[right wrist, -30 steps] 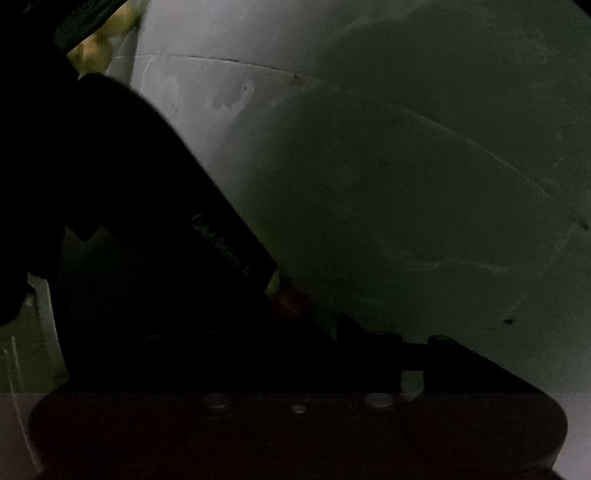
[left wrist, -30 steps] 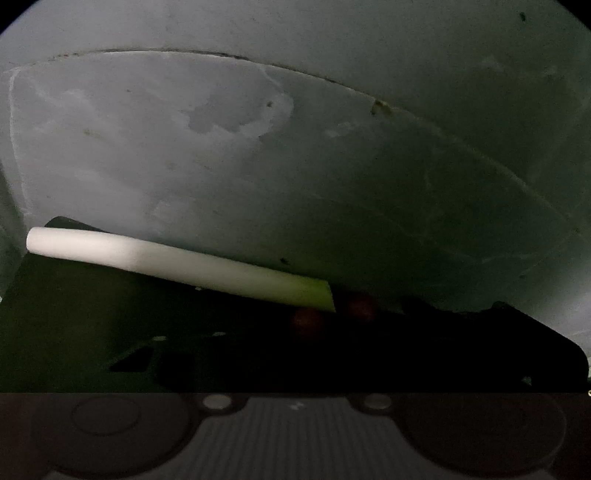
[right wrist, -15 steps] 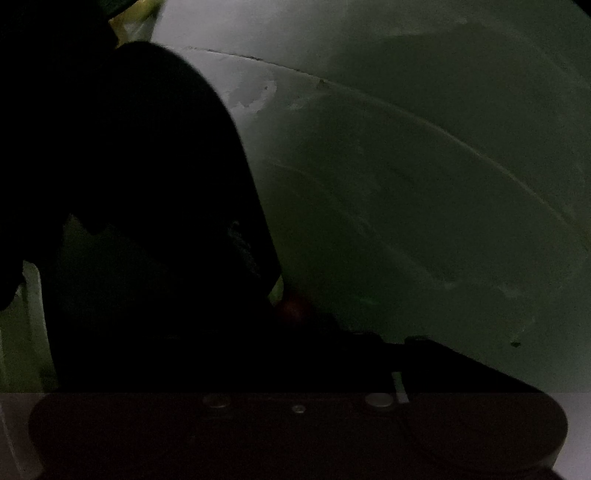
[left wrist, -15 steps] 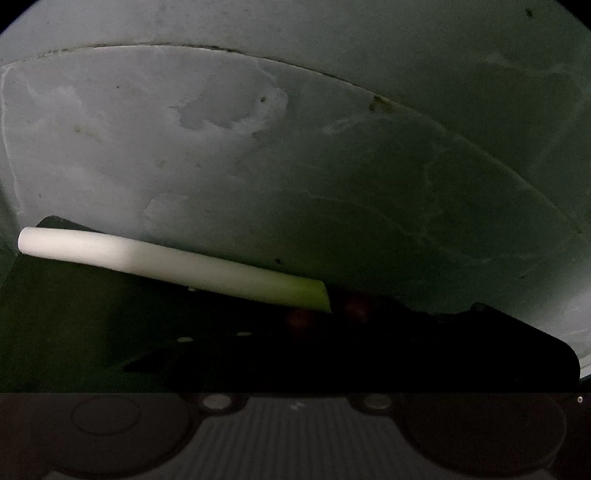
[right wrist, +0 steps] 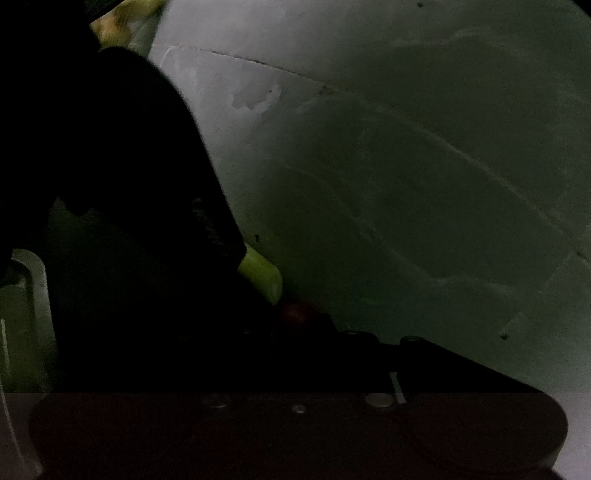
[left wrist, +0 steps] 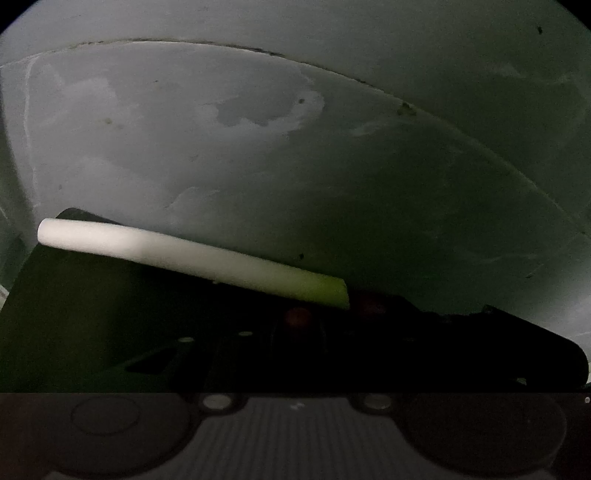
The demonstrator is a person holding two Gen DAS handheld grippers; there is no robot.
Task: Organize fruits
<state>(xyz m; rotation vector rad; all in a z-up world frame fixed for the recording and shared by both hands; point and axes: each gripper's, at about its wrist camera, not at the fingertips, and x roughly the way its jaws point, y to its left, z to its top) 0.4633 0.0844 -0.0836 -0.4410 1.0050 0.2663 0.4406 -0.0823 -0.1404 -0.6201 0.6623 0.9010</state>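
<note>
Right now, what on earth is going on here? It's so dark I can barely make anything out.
A person is sorting produce with two handheld tools, both low over a stained grey surface. In the left wrist view a pale stalk, white fading to green, lies slantwise in front. The right wrist view shows its green end beside a small reddish round thing, with yellowish fruit at the top left edge. It is too dim to tell whether anything is gripped.

The place cannot be told: only a stained, cracked grey surface (left wrist: 258, 155) shows.
</note>
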